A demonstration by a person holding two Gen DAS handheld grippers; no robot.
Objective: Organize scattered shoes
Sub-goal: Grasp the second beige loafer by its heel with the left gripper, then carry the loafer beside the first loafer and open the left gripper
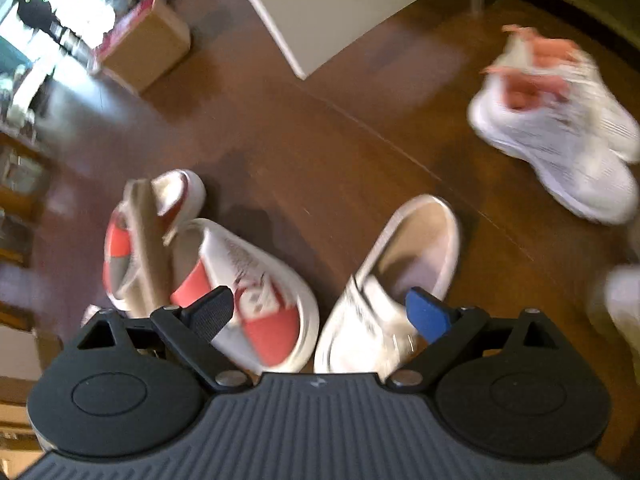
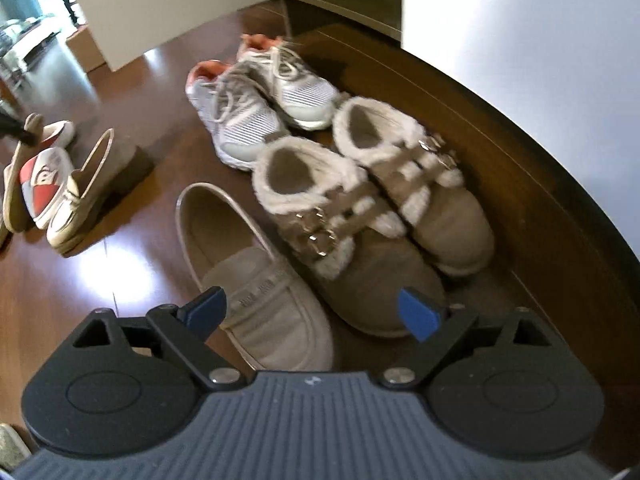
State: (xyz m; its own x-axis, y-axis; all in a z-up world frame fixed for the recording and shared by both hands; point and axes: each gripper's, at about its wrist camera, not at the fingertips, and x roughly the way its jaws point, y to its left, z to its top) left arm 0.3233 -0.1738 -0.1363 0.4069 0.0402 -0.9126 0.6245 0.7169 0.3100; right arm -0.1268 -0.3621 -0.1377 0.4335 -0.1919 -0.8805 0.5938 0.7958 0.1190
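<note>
Both tongs gape wide, empty: the left tongs (image 1: 320,312) hang over the stray cream leather loafer (image 1: 394,280) on the wooden floor (image 1: 280,140), heel pointing away; its likely mate (image 2: 256,272) lies below the right tongs (image 2: 312,312)

The right gripper (image 2: 316,312) hung with its jaws spread wide over a beige loafer (image 2: 252,280) on the wooden floor (image 2: 120,272), holding nothing. Just right of the loafer stood a pair of fur-lined buckled boots (image 2: 372,208), side by side and touching. Beyond them sat a pair of white mesh sneakers (image 2: 260,96). Far to the left lay a loose cluster of shoes, among them a red-and-white shoe (image 2: 42,178).
</note>
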